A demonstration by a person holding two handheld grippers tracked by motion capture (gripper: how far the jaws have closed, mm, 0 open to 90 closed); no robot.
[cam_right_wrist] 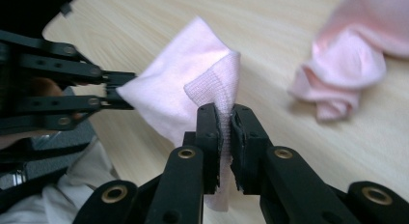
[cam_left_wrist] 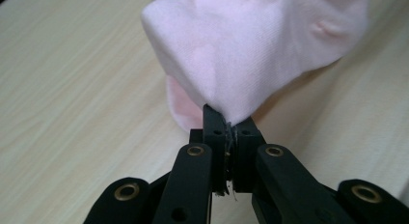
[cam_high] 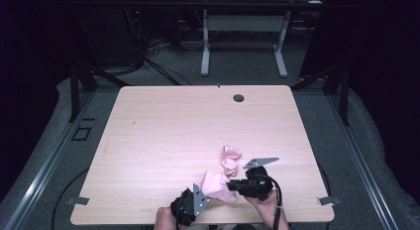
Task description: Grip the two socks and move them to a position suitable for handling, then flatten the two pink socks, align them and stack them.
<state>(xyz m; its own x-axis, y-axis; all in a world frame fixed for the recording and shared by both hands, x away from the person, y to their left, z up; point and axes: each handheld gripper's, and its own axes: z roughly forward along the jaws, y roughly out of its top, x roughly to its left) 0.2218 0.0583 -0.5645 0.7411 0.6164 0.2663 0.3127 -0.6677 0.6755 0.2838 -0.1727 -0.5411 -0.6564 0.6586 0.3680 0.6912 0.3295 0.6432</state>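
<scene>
Both claws, left [cam_left_wrist: 230,130] and right [cam_right_wrist: 225,119], pinch 1 pink sock [cam_high: 216,185]; right gripper view adds a crumpled sock [cam_right_wrist: 345,79].

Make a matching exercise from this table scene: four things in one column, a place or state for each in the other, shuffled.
1. left gripper
2. right gripper
3. crumpled pink sock
4. cable hole

A. lies loose on the table
B. clamps the held sock's ribbed cuff
C. near the table's far edge
D. clamps the held sock's plain end

Pairs: 1-D, 2-B, 3-A, 4-C
</scene>
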